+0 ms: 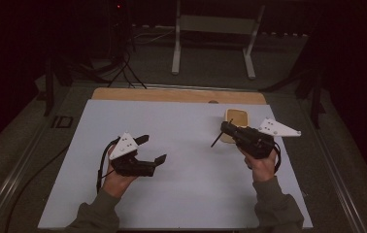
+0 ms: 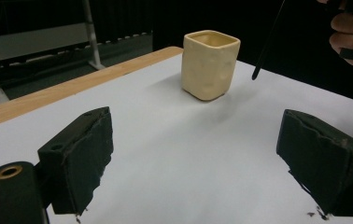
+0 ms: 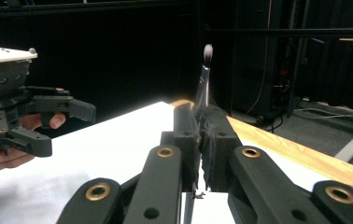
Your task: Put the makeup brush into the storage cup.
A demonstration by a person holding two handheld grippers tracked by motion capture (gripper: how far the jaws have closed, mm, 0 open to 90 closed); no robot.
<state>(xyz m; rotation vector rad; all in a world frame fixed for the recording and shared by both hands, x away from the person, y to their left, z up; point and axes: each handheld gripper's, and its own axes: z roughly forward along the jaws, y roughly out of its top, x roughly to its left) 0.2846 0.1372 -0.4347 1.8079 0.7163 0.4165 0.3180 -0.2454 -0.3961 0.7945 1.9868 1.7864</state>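
Brush [image 3: 206, 74] clamped between your right gripper [image 1: 227, 129] jaws, bristle tip up, handle end hanging beside cream cup [image 2: 210, 64]. Cup upright on white board [image 1: 186, 145] (far right side). Looks empty; brush not yet in. Your left gripper [image 1: 150, 150] jaws wide apart, nothing held. Likely remaining: drop brush into cup.

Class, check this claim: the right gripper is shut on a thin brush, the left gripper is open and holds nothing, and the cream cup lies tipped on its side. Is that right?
Not quite. The cream cup stands upright, mouth up, as the left gripper view shows. The rest holds: the right gripper is shut on the thin brush, and the left gripper is open and holds nothing.
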